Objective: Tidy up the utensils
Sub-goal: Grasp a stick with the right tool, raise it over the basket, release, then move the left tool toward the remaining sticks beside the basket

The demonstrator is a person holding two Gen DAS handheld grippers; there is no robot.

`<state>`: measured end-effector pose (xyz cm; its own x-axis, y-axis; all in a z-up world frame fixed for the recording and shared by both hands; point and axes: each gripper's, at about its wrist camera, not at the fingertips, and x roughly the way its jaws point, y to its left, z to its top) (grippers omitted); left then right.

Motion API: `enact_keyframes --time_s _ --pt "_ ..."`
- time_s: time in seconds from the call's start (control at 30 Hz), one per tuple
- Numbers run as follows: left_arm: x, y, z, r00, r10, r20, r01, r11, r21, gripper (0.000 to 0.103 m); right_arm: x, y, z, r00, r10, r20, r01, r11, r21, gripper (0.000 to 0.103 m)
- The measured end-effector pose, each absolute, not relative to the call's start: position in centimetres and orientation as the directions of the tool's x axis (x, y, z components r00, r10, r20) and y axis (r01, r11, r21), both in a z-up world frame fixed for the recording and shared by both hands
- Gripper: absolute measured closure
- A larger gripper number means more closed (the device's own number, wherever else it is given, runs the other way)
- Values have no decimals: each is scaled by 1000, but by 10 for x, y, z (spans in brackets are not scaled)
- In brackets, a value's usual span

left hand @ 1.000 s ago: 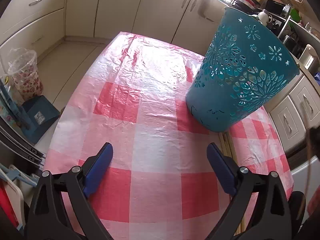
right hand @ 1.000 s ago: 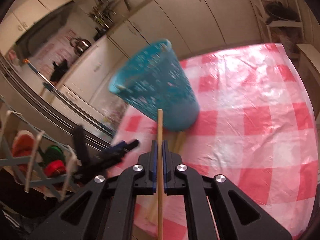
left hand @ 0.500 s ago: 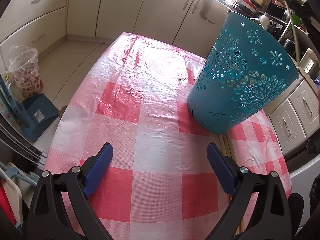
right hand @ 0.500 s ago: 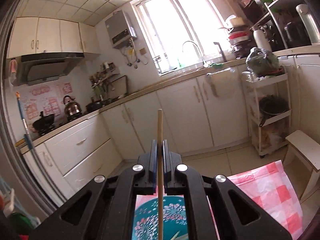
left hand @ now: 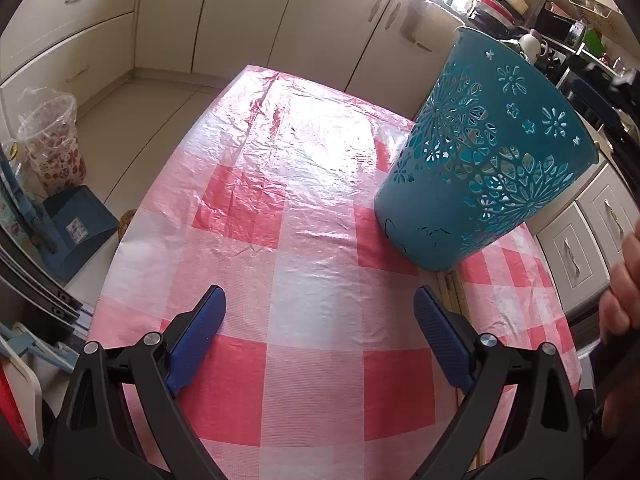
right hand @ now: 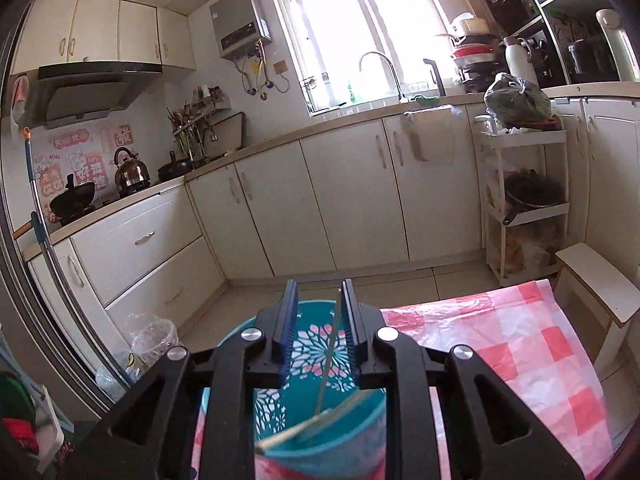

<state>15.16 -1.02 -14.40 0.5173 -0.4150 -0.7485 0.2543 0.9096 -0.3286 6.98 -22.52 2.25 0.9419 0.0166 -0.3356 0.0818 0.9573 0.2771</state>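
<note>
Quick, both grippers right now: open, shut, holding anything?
Left gripper: open, empty, over the tablecloth.
Right gripper: jaws opening, chopstick loose between them, dropping into the teal basket.

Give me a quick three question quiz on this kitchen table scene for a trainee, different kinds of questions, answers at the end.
1. True or false: the chopstick is clamped tight by the right gripper.
2. What stands under the right gripper? A) the teal basket B) a kettle C) a plate
3. Fill in: the left gripper hovers over the checked ______ with nothing between its jaws.

Key: 1 false, the jaws are opening and the chopstick stands loose in the basket; 2 A; 3 tablecloth.
</note>
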Motion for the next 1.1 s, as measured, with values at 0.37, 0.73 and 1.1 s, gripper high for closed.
enact_keyframes --time_s 0.37,0.73,1.1 --pt "143 -7 -137 602 -290 -744 173 957 -233 12 -59 -238 -34 857 -60 -512 196 956 216 54" --pt "120 -19 -122 692 -113 -713 121 992 -40 12 -52 -217 -84 740 48 -671 138 965 221 54" --pt "103 -20 -111 708 -125 -695 153 988 -21 11 -44 -211 -99 713 72 -698 120 968 223 54"
